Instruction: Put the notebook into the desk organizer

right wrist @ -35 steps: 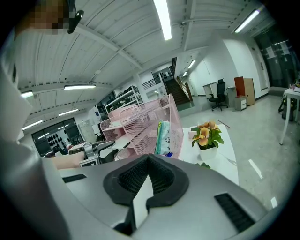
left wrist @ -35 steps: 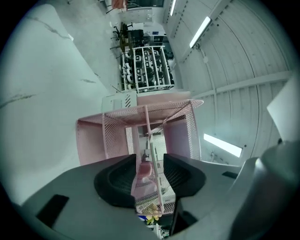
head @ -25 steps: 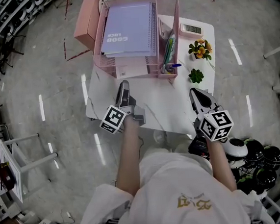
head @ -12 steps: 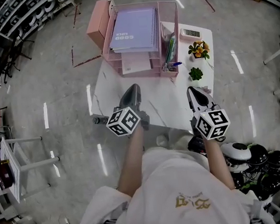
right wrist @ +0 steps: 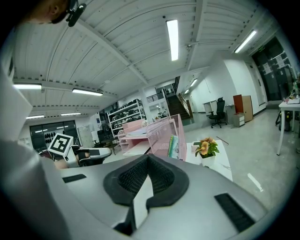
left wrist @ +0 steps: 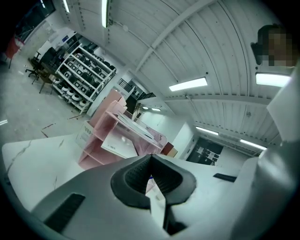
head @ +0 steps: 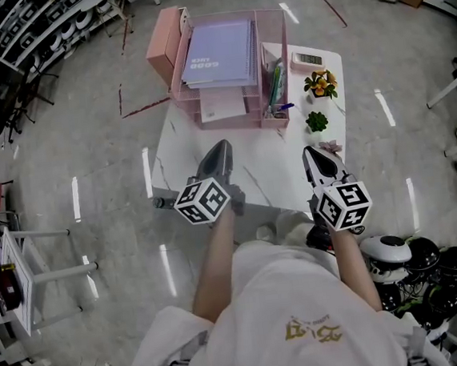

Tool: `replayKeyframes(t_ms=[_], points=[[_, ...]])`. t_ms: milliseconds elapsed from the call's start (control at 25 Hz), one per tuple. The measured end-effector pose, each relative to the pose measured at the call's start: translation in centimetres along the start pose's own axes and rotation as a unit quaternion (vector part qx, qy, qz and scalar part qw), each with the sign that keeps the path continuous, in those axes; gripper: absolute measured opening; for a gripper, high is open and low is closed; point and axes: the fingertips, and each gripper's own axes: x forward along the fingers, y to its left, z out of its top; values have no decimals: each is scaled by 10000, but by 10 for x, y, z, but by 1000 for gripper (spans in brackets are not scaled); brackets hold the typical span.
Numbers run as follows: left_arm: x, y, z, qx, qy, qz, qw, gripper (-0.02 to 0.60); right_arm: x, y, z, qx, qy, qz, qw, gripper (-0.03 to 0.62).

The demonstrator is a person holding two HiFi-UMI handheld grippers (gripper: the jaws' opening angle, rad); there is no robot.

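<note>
The lavender spiral notebook (head: 218, 54) lies flat on the top tray of the pink wire desk organizer (head: 206, 116) at the far end of the white marble table (head: 268, 174). My left gripper (head: 221, 145) hovers over the near part of the table, well short of the organizer, shut and empty. In the left gripper view its jaws (left wrist: 151, 157) meet tip to tip, with the organizer (left wrist: 105, 140) ahead. My right gripper (head: 308, 153) is level with it to the right, also shut with nothing held. The right gripper view (right wrist: 148, 157) shows the organizer (right wrist: 161, 136) from its side.
Pens (head: 275, 85) stand in the organizer's right compartment. A flower pot (head: 320, 82), a small green plant (head: 319, 122) and a white desk clock (head: 310, 58) line the table's right edge. A pink box (head: 164, 43) sits left of the organizer. Helmets (head: 412, 253) lie on the floor.
My left gripper has drawn back from the organizer toward the table's near edge and its jaws have closed. The notebook stays on the top tray. The right gripper has barely moved.
</note>
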Motion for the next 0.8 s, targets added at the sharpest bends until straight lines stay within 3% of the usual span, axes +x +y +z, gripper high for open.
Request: replayKeyframes(t_ms=[800], points=[[-8, 0, 1, -124, -52, -110, 9998, 18, -5, 8, -2, -4, 8, 29, 10000, 12]])
